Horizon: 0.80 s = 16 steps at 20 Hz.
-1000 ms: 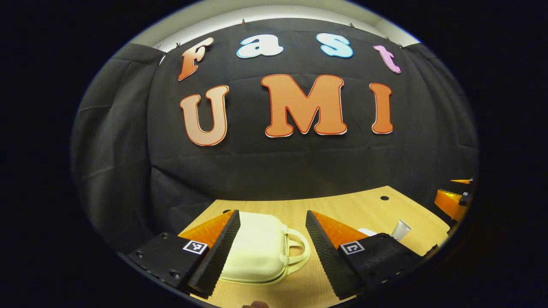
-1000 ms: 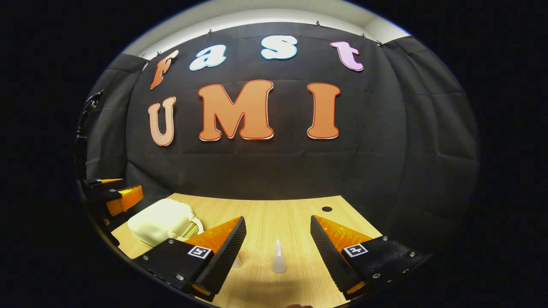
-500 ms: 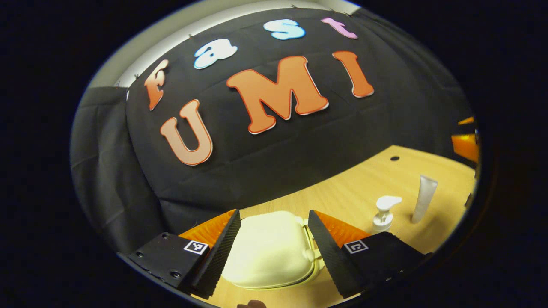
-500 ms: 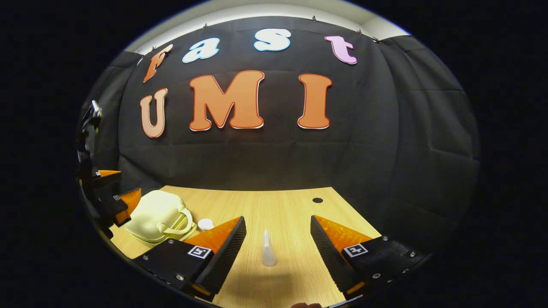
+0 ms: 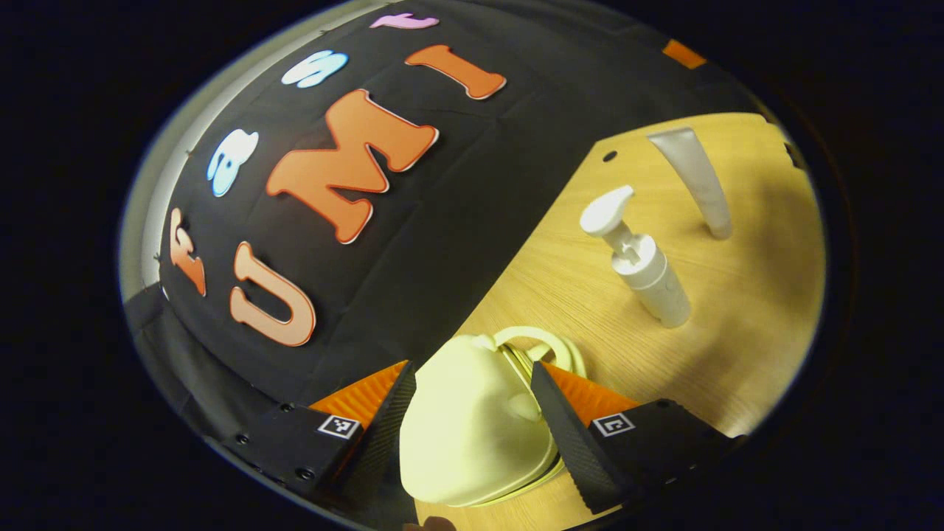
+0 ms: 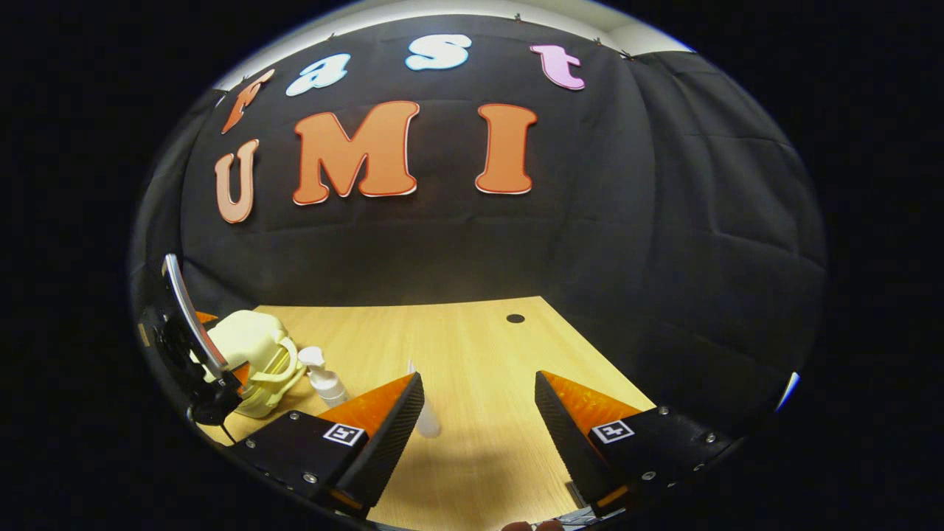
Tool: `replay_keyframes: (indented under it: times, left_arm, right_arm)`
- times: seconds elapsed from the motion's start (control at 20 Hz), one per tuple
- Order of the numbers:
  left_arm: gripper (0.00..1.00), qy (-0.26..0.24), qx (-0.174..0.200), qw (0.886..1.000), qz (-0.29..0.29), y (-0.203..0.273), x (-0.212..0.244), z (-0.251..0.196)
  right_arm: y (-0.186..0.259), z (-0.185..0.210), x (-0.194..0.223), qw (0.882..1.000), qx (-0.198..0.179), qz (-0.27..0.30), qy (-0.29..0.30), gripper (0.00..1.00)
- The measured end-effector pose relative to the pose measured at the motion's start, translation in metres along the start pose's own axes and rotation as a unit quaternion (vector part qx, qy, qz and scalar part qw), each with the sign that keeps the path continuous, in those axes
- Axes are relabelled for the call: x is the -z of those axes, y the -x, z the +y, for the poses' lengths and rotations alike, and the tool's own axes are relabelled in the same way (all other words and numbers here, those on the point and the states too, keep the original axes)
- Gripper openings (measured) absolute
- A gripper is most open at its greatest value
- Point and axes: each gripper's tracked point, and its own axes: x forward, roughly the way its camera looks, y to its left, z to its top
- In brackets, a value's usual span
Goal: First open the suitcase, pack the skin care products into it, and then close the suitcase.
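1. While its jaws straddle the small cream hard-shell suitcase (image 5: 472, 435) near the wooden worktop's (image 5: 745, 310) left edge, the left gripper (image 5: 472, 428) stays spread, contact unclear.
2. Right gripper (image 6: 479, 428) hangs spread; white pump bottle (image 5: 649, 273) and pale squeeze tube (image 5: 697, 184) stand beside the suitcase.

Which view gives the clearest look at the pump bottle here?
The left gripper view: the pump bottle stands large and unobstructed on the table, nozzle and body clear. In the right gripper view it is small, near the edge beside the suitcase.
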Motion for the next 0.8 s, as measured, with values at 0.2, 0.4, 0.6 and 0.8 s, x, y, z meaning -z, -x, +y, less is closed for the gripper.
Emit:
replay_keyframes:
  times: [0.2,0.4,0.6,0.8]
  left_arm:
    - [0.98,-0.051,0.020,0.998,0.012,-0.019,0.005,-0.028]
    - [0.98,-0.085,0.024,0.996,0.025,-0.036,0.011,-0.041]
    - [0.98,-0.108,0.036,0.992,0.060,-0.058,0.029,-0.057]
    - [0.95,-0.127,0.049,0.988,0.074,-0.073,0.029,-0.064]
  right_arm:
    - [0.001,-0.027,0.017,0.999,0.028,0.020,-0.009,0.96]
    - [0.004,-0.046,0.029,0.998,0.051,0.033,-0.013,0.96]
    - [0.004,-0.054,0.041,0.997,0.064,0.048,-0.019,0.96]
    - [0.005,-0.056,0.041,0.996,0.067,0.052,-0.018,0.96]
